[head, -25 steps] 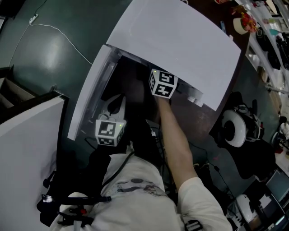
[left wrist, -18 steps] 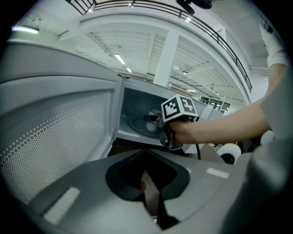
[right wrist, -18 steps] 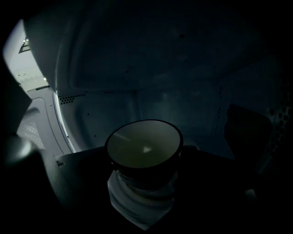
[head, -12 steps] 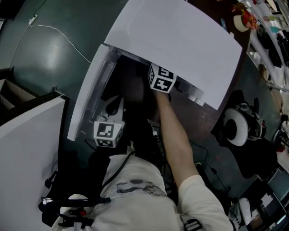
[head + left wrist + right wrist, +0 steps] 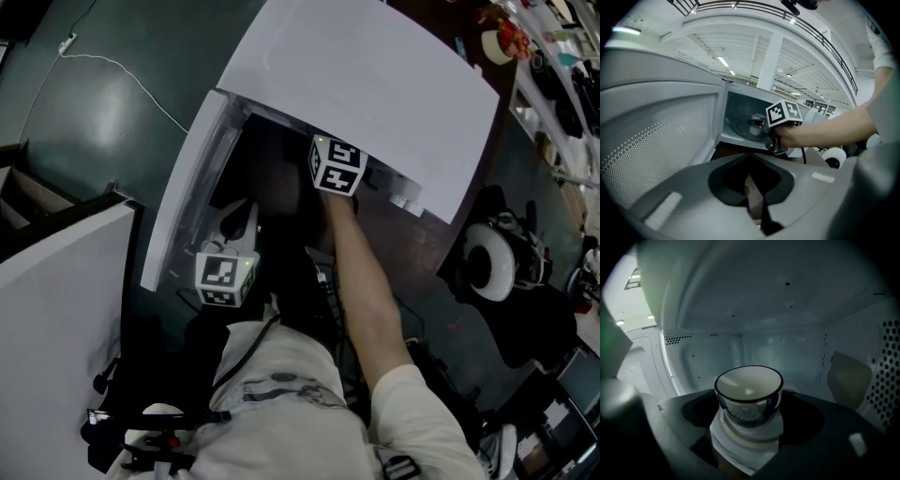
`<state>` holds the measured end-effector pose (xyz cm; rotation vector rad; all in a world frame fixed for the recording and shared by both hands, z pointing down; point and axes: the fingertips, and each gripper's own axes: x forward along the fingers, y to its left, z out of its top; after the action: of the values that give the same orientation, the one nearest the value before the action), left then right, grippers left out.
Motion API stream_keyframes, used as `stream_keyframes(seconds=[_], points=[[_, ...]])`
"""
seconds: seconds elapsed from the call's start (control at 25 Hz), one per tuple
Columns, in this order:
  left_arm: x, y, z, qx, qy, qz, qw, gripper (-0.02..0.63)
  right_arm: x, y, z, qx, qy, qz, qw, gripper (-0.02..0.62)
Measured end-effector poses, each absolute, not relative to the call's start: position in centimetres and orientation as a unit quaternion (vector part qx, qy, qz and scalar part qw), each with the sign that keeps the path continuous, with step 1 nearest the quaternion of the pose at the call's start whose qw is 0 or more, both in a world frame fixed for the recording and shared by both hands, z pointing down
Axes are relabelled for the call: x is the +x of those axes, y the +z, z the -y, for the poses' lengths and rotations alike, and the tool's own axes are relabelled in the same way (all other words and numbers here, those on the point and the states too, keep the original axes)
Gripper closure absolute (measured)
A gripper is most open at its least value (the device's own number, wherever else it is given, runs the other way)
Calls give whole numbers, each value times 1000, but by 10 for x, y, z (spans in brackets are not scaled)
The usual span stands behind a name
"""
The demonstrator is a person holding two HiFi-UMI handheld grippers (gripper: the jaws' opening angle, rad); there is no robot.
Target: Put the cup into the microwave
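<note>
Left gripper point(image 5: 754, 199): jaws closed on nothing, held near the open door point(image 5: 187, 197). Cup point(image 5: 749, 392) is clamped upright in the right gripper point(image 5: 747, 427), inside the microwave point(image 5: 375, 84), over the turntable point(image 5: 739, 129). Judgement: cup to be settled level, then released and the gripper withdrawn straight.

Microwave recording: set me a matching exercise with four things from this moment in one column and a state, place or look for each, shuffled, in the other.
Things:
1. cup
2. right tongs
3. left tongs
4. microwave door

Descriptions:
A. swung open
B. outside the cavity, holding nothing
C. blue pattern, dark rim
D. inside the cavity, shut on a thing

Pairs: 1-C, 2-D, 3-B, 4-A.
</note>
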<state>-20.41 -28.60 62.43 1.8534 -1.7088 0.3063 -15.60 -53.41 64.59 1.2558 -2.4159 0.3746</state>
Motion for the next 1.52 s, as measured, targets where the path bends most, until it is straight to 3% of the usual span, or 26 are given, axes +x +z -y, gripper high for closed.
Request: stream_keyframes(seconds=[0.4, 0.52, 0.64, 0.72, 0.84, 1.52], points=[[-190, 612, 285, 715, 107, 631, 281, 607, -142, 639, 478, 442, 135, 861, 211, 194], [-187, 603, 283, 725, 99, 626, 271, 607, -131, 621, 450, 448, 127, 859, 213, 243], [-183, 585, 283, 735, 89, 621, 258, 607, -118, 591, 420, 461, 115, 857, 199, 353], [-181, 575, 286, 744, 83, 615, 248, 607, -106, 573, 406, 480, 108, 851, 183, 509], [-173, 561, 289, 758, 74, 605, 231, 607, -86, 551, 382, 505, 102, 841, 165, 594], [-116, 510, 222, 795, 37, 579, 175, 607, -3, 502, 241, 536, 96, 832, 106, 595]])
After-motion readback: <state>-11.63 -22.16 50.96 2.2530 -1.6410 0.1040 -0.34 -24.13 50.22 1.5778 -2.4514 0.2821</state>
